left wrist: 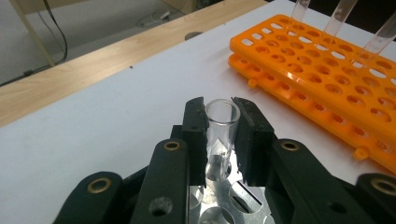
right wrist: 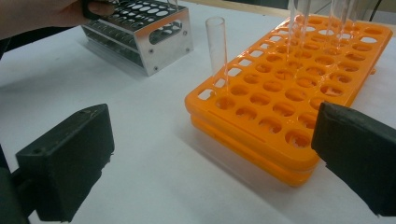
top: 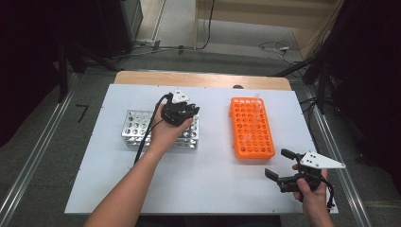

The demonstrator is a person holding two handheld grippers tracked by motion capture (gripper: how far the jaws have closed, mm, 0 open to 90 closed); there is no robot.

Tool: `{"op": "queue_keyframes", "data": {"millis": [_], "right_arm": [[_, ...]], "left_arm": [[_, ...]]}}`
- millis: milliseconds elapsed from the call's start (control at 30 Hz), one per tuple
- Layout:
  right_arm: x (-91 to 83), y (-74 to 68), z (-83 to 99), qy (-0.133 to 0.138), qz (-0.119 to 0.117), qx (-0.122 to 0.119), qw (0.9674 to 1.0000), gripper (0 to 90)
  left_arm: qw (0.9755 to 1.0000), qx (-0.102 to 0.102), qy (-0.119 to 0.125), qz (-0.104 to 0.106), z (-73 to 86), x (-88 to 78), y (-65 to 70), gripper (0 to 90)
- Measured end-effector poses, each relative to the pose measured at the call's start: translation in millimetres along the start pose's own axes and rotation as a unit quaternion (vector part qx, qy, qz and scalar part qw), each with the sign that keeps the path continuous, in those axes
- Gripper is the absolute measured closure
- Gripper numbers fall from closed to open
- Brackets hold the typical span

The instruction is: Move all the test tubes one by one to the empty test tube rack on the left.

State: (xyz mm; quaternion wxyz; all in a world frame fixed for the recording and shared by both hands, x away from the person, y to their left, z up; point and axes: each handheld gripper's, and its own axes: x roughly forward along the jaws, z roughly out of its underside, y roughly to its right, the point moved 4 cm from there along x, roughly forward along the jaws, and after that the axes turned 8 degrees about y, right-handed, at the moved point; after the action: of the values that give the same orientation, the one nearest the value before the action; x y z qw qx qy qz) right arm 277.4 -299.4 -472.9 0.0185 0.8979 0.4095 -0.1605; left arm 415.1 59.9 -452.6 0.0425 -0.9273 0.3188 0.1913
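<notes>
Left gripper (left wrist: 219,135) pinches a clear glass test tube (left wrist: 220,140) over the square silver metal rack (top: 137,127). It should be kept upright, centred over a hole and lowered gently before release. Right gripper (top: 279,165) waits with jaws spread near the orange plastic rack (top: 252,127), which holds more tubes.

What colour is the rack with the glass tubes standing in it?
Bright orange. The rack shows best in the right gripper view, with clear tubes standing in its holes.
</notes>
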Motion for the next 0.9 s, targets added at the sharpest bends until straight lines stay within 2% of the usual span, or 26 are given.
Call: {"op": "queue_keyframes", "data": {"millis": [133,333,367,400,433,467,533,600,633,667,767,867,900], "right_arm": [[0.5,-0.6,-0.2,0.0,-0.001,-0.003,1.0,0.0],[1.7,-1.8,-0.3,-0.001,0.0,-0.004,1.0,0.0],[1.7,-1.8,-0.3,-0.001,0.0,-0.004,1.0,0.0],[2.2,-2.1,-0.5,-0.001,0.0,-0.005,1.0,0.0],[2.2,-2.1,-0.5,-0.001,0.0,-0.005,1.0,0.0],[2.6,-2.9,-0.8,-0.001,0.0,-0.005,1.0,0.0],[2.8,-3.6,-1.0,-0.001,0.001,-0.006,1.0,0.0],[2.9,-4.4,-1.4,-0.002,0.003,-0.006,1.0,0.0],[2.9,-4.4,-1.4,-0.002,0.003,-0.006,1.0,0.0],[3.3,-4.8,-2.0,-0.001,0.002,-0.008,1.0,0.0],[4.3,-5.6,-2.0,-0.002,0.003,-0.008,1.0,0.0],[5.0,-6.1,-2.1,-0.003,0.002,-0.007,1.0,0.0],[5.3,-6.3,-2.2,-0.003,0.002,-0.008,1.0,0.0]], "left_arm": [[0.9998,-0.017,-0.004,0.011,-0.1,-1.7,-2.5,72.5],[0.9994,-0.031,0.005,0.016,-2.6,-7.6,-2.7,55.8],[0.9992,-0.034,0.009,0.018,-3.5,-9.7,-2.2,55.8],[0.9991,-0.036,0.013,0.019,-4.6,-12.2,-1.9,46.5],[0.9989,-0.038,0.019,0.02,-5.7,-14.9,-1.2,46.5],[0.9986,-0.042,0.023,0.023,-6.5,-18.2,-0.1,35.8],[0.9977,-0.048,0.037,0.029,-7.2,-26.1,1.6,27.4],[0.9972,-0.048,0.044,0.038,-5.6,-34.0,3.5,21.7],[0.997,-0.048,0.046,0.04,-4.4,-37.9,5.0,21.7],[0.9969,-0.046,0.047,0.044,-3.1,-42.0,6.3,16.2],[0.9964,-0.044,0.055,0.048,0.8,-54.1,9.5,9.7],[0.9949,-0.052,0.061,0.061,4.9,-66.4,12.2,8.6],[0.9949,-0.051,0.063,0.06,6.8,-71.2,13.2,6.5]]}}
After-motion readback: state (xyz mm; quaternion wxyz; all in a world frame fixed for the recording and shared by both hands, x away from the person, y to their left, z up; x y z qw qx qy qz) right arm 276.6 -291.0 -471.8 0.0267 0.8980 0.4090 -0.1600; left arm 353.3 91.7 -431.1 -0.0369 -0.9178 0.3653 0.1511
